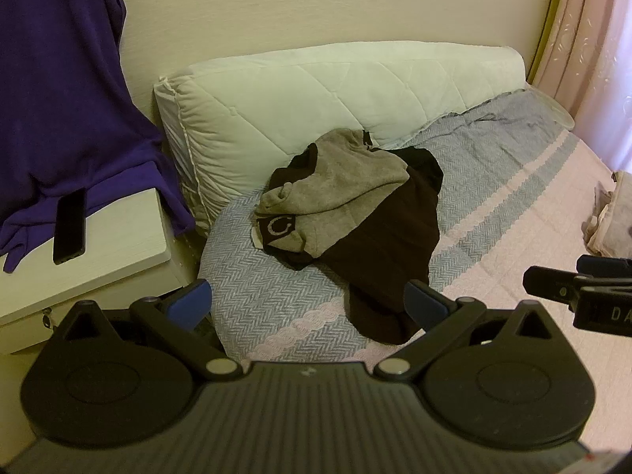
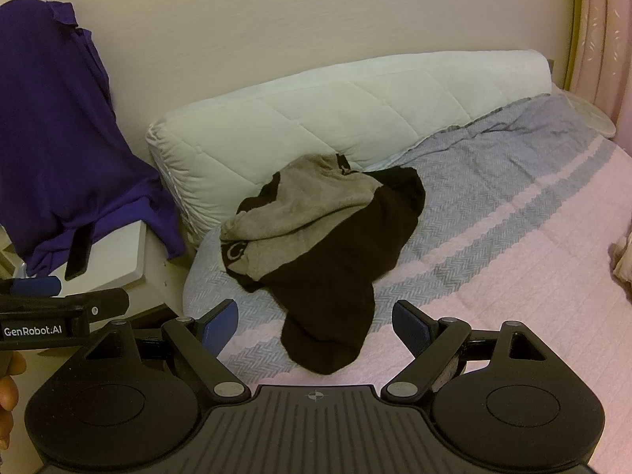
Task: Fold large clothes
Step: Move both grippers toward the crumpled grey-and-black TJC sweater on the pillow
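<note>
The grey-and-black garment (image 1: 355, 217) lay crumpled on the bed (image 1: 513, 213), just before the pillow (image 1: 316, 94). Both tongs, left (image 1: 308, 300) and right (image 2: 316, 322), stood spread, empty. Soft, limp; the near dark hem judged best hold.

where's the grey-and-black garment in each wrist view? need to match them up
Left wrist: the grey-and-black garment lies crumpled at centre, on the bedspread, its black end trailing toward the open left gripper.
Right wrist: the garment sits centre, slightly left, its black end reaching down between the fingers of the open right gripper.
Shared landmark: the white quilted pillow directly behind it.
</note>
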### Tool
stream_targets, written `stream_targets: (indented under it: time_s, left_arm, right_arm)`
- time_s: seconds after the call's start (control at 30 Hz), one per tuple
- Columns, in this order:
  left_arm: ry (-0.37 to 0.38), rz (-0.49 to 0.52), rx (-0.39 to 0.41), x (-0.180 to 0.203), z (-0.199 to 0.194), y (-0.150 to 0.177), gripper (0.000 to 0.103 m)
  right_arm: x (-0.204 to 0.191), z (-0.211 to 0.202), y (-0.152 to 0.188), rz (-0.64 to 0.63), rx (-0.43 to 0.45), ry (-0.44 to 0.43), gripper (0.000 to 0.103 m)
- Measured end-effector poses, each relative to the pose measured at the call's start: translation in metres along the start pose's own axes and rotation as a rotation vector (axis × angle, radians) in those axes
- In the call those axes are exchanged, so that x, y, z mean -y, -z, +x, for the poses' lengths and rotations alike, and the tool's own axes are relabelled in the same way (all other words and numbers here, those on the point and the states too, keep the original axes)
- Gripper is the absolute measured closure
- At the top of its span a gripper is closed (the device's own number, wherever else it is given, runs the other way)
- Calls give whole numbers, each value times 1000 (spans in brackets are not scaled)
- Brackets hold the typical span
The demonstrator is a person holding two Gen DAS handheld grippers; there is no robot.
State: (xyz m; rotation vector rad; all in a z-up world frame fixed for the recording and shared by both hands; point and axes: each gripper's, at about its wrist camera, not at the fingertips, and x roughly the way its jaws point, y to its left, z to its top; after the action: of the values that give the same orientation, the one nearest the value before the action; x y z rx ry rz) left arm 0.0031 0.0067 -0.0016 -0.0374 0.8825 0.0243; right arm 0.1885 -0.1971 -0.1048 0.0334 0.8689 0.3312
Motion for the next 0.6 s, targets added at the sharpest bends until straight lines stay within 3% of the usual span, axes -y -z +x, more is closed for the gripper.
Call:
stream_targets:
  time_s: [0.6]
  left_arm:
    - [-21, -17, -18, 3, 9, 4, 1]
  right_arm:
    - [11, 5, 1, -1, -20, -13, 20]
